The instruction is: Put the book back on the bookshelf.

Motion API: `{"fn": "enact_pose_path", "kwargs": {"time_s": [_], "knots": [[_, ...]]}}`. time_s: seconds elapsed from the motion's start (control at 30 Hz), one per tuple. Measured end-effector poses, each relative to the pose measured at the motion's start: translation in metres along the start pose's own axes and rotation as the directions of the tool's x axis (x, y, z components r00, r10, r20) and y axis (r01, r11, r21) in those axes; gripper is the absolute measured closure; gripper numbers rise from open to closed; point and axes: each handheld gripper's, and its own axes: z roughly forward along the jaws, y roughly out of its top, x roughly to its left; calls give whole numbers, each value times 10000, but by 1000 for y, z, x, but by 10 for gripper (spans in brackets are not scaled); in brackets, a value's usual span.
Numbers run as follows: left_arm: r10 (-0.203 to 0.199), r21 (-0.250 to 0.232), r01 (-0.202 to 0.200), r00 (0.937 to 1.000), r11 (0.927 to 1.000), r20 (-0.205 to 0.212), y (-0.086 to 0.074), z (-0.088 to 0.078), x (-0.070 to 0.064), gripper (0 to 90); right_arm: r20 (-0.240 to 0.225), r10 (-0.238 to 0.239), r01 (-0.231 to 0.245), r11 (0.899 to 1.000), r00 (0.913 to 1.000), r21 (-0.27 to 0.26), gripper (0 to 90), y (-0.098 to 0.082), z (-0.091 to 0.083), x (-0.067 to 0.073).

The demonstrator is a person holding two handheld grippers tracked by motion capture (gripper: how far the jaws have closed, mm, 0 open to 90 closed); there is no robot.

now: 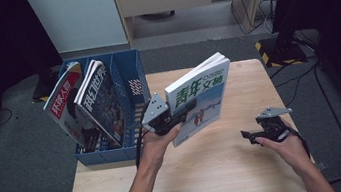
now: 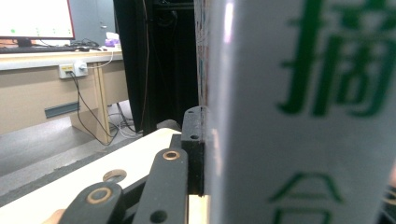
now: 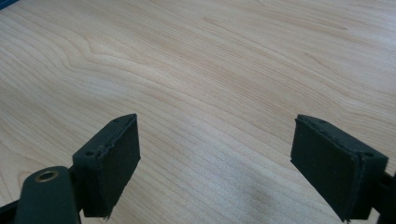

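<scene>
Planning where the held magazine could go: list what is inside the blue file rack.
The blue file rack holds two magazines leaning left in its left compartments; the rightmost slot looks empty. Their lower ends and the rack's floor are hidden by its front wall.

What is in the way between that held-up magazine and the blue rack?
Nothing visible. The left gripper holds the magazine just right of the rack. Two magazines lean in its left slots; the right slot beside the gripper looks free.

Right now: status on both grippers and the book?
Left gripper shut on the white-and-green book, held upright off the table. Right gripper open, empty, low over the wood. Blue file rack holds two magazines; right slot free.
</scene>
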Motion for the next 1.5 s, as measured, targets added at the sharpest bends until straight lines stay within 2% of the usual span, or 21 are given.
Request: {"fn": "enact_pose_path", "kwargs": {"time_s": [0.33, 0.57, 0.87, 1.17, 1.37, 1.5], "knots": [[-6, -128, 7, 10000, 9999, 9, 3, -3, 4, 737, 20, -64, 64, 10000, 10000, 57, 160, -1, 1, 2], [-9, -153, 6, 9999, 9999, -153, 4, -9, 5, 737, 101, -82, 81, 9999, 9999, 88, 161, -1, 0, 3], [-22, -420, 8, 9994, 9991, -338, 14, -16, 8, 737, 170, 6, -6, 10000, 9999, -37, 163, -2, -5, 2], [-131, -723, 89, 9983, 9973, -576, 25, -34, 10, 737, 257, 137, -134, 9998, 9996, -144, 164, -3, -9, 0], [-272, -795, 201, 9956, 9966, -898, 28, -47, 19, 737, 268, 128, -124, 9998, 9996, -146, 165, -4, -8, 2], [-226, -798, 139, 9938, 9967, -1090, 30, -56, 25, 737, 236, 98, -95, 9999, 9997, -123, 165, -4, -7, 3]]}}
